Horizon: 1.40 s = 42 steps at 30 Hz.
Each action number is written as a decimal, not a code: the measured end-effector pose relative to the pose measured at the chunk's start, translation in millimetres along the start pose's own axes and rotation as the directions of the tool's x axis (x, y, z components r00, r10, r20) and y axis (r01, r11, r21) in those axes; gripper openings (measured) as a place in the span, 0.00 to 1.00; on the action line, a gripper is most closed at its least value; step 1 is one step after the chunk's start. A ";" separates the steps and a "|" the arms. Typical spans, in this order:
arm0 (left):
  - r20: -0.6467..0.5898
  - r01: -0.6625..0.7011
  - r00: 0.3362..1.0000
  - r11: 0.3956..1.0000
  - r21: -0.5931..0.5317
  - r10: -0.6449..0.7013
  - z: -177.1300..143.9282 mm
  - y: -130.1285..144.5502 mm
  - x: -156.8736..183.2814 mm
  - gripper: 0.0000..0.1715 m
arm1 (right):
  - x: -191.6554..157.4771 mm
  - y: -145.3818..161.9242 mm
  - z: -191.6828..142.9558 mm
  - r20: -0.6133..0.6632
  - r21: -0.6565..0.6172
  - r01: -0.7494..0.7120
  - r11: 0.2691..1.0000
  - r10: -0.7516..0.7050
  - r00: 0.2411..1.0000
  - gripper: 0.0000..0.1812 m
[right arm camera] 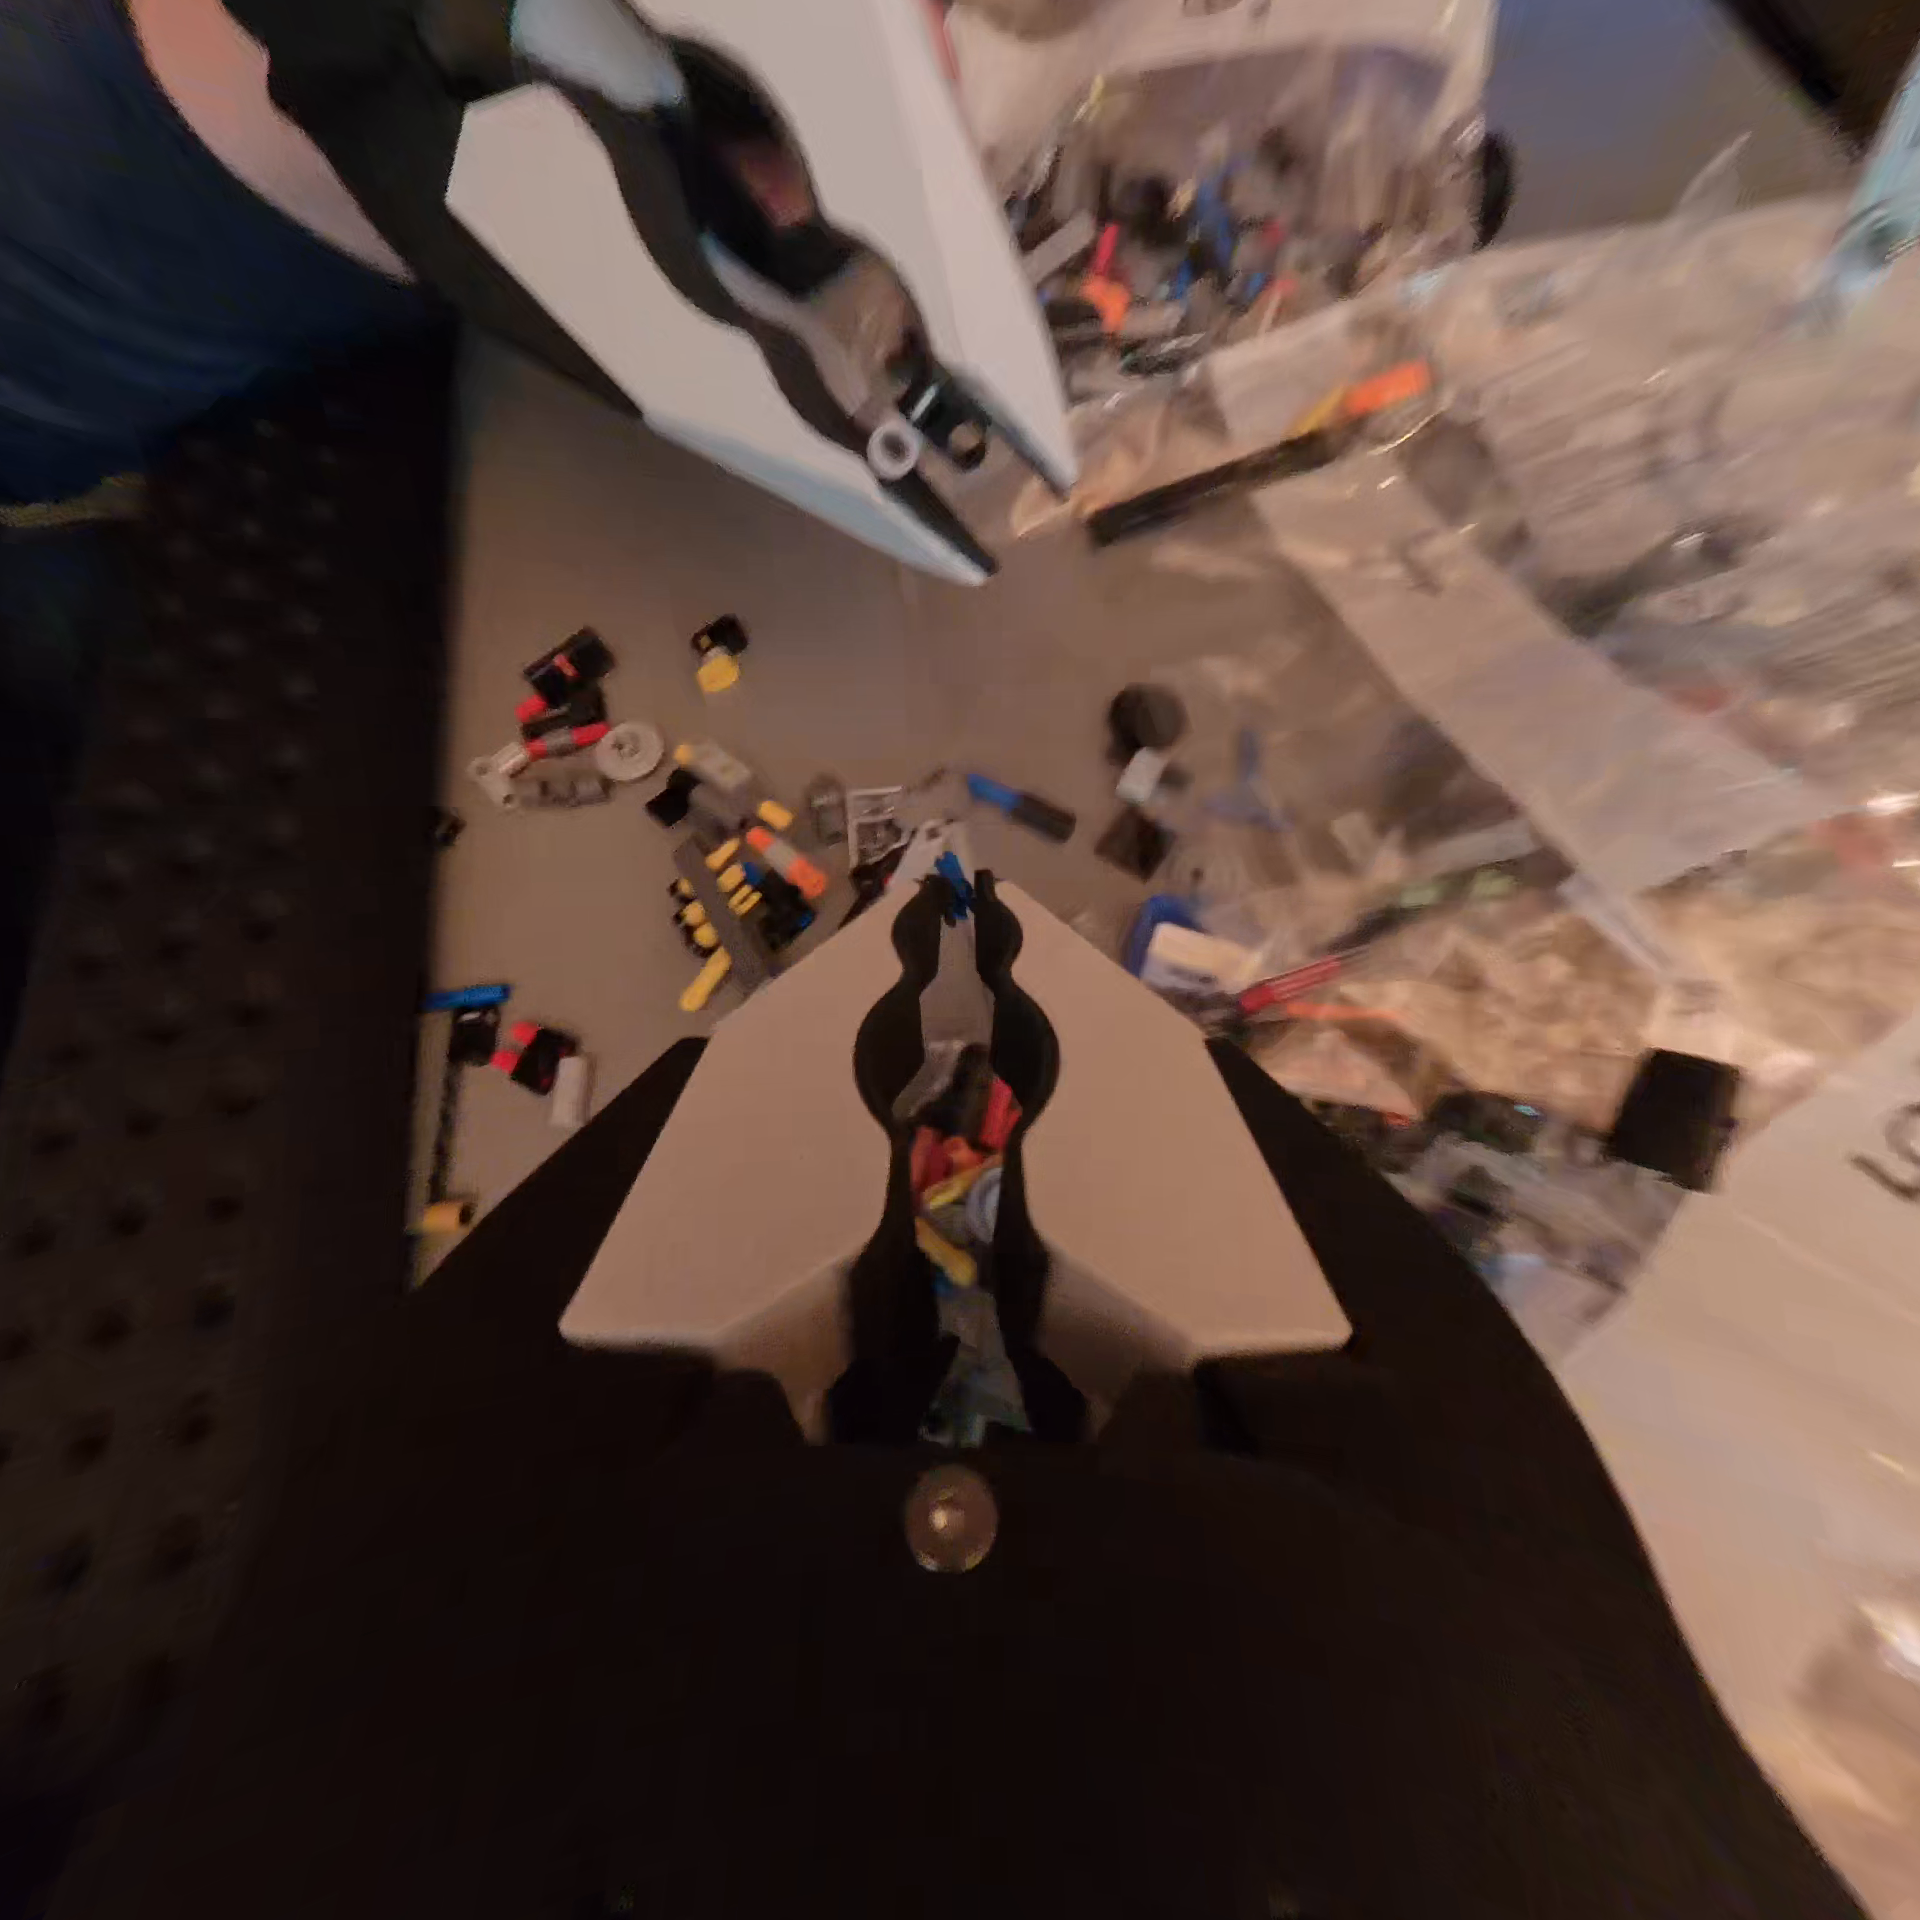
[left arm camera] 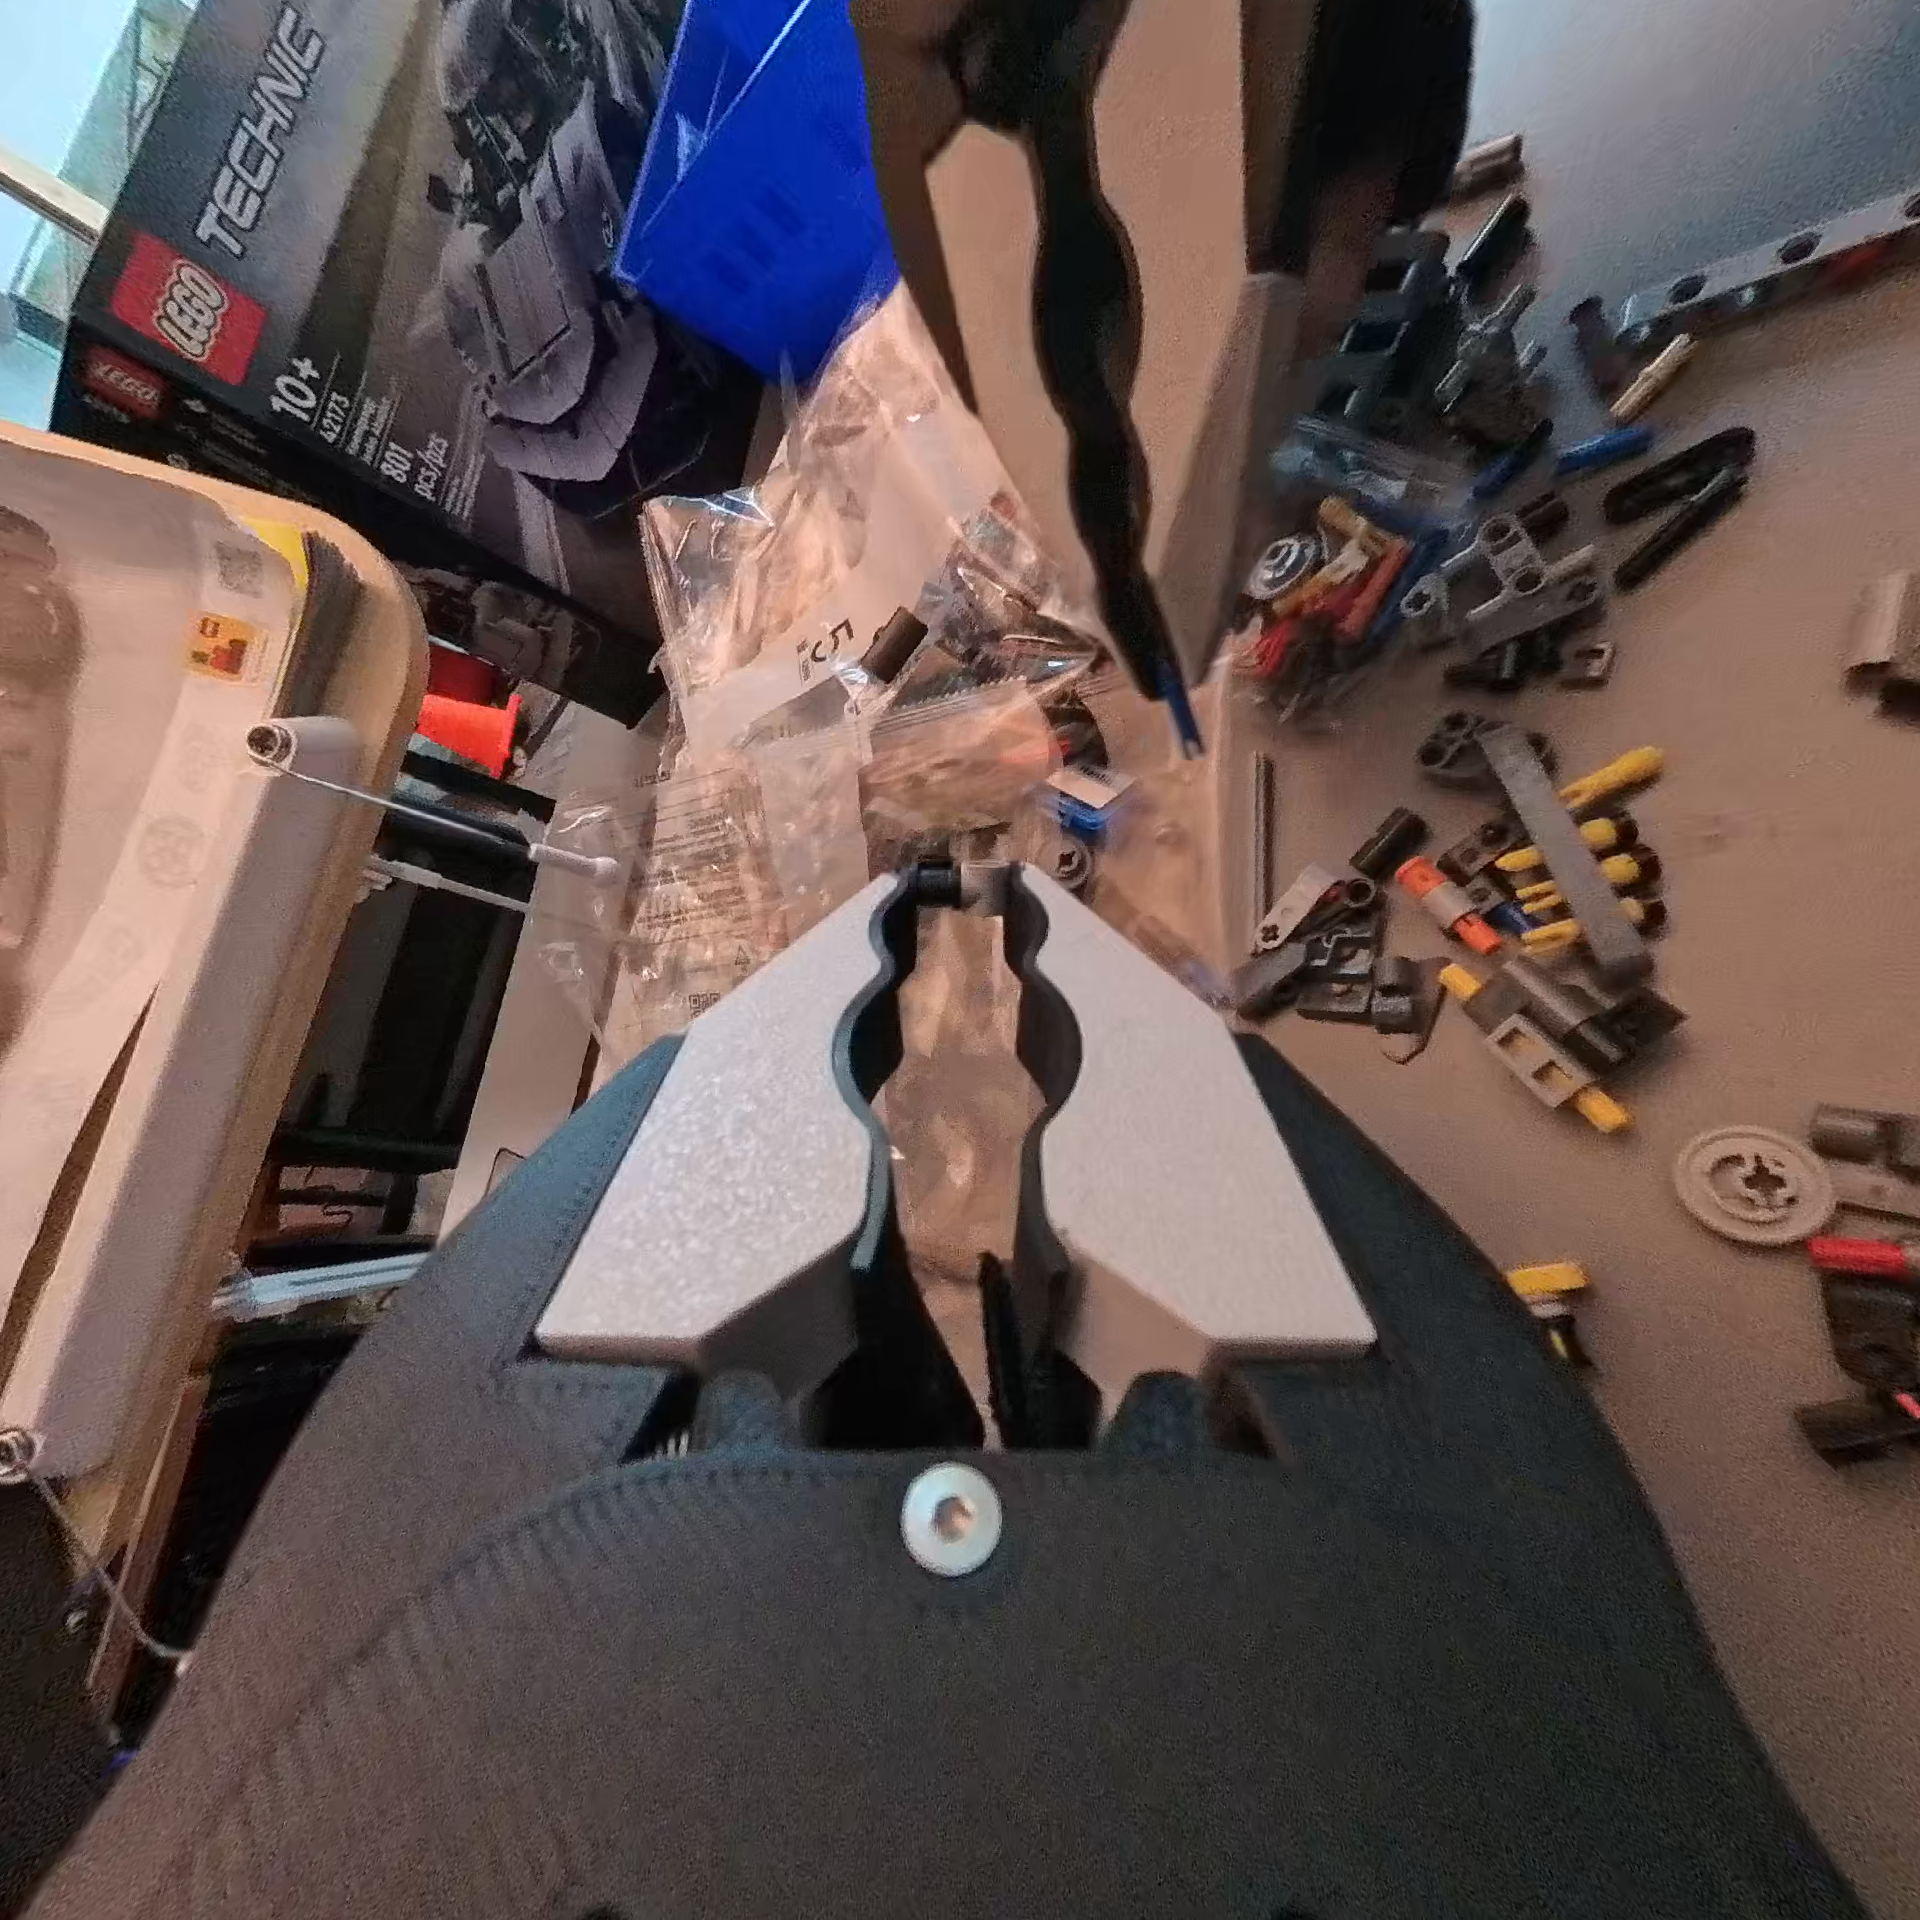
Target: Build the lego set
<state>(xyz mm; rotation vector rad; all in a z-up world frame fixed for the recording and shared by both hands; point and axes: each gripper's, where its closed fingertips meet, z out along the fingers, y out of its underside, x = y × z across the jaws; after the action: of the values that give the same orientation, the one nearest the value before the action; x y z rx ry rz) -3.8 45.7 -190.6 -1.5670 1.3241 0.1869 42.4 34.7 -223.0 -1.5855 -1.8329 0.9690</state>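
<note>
Cluttered grey counter point(left arm camera: 1714, 156), loose bricks scattered | left tool point(left arm camera: 961, 883) clamped on small grey-and-black connector piece point(left arm camera: 961, 881) | right tool point(right arm camera: 958, 896) pinching thin blue pin point(right arm camera: 954, 883) | both held aloft, apart | pin should be aligned with connector hole before pressing.

At frame centre the right claw point(right arm camera: 958, 896) pinches a small blue pin point(right arm camera: 954, 885). In the upper middle the left claw point(right arm camera: 920, 442) grips a grey-and-black connector point(right arm camera: 896, 449). Loose parts point(right arm camera: 727, 842) litter the bench point(right arm camera: 582, 582).
</note>
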 end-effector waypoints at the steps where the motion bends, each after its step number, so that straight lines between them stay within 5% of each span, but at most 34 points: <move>1: -0.006 -0.001 1.000 1.000 0.002 0.001 0.7 -0.6 1.5 0.08 | -4.0 3.1 3.5 0.026 -0.016 -0.008 1.000 0.008 1.000 0.02; 6: -0.042 0.004 0.999 0.997 0.071 -0.002 2.7 -11.9 10.0 0.09 | -4.2 2.3 8.8 0.005 -0.023 0.023 0.999 -0.023 1.000 0.05; 16: 0.011 -0.015 1.000 0.986 0.165 0.014 2.8 -29.7 6.4 0.09 | -5.7 -53.7 -14.5 0.026 0.305 -0.021 0.952 0.014 1.000 0.11; 32: 0.051 0.020 0.998 0.985 0.172 -0.029 4.1 -30.9 -2.4 0.09 | -4.9 -57.8 -12.0 -0.099 0.287 0.130 0.949 -0.106 0.989 0.00; 37: 0.026 0.038 0.999 0.988 0.148 -0.042 7.0 -24.7 0.0 0.02 | 2.7 -54.7 -14.0 -0.122 0.280 0.108 0.954 -0.076 0.990 0.00; 42: 0.003 0.147 0.989 0.984 0.100 -0.148 4.5 -7.3 -9.5 0.07 | 24.8 -42.8 -16.8 -0.210 0.230 0.064 0.971 -0.014 0.978 0.00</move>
<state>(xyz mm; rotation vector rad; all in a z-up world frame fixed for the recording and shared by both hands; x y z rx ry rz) 0.5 54.2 -182.1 -1.5701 1.1853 0.0361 25.2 59.6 -180.5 -1.4414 -1.5405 0.9280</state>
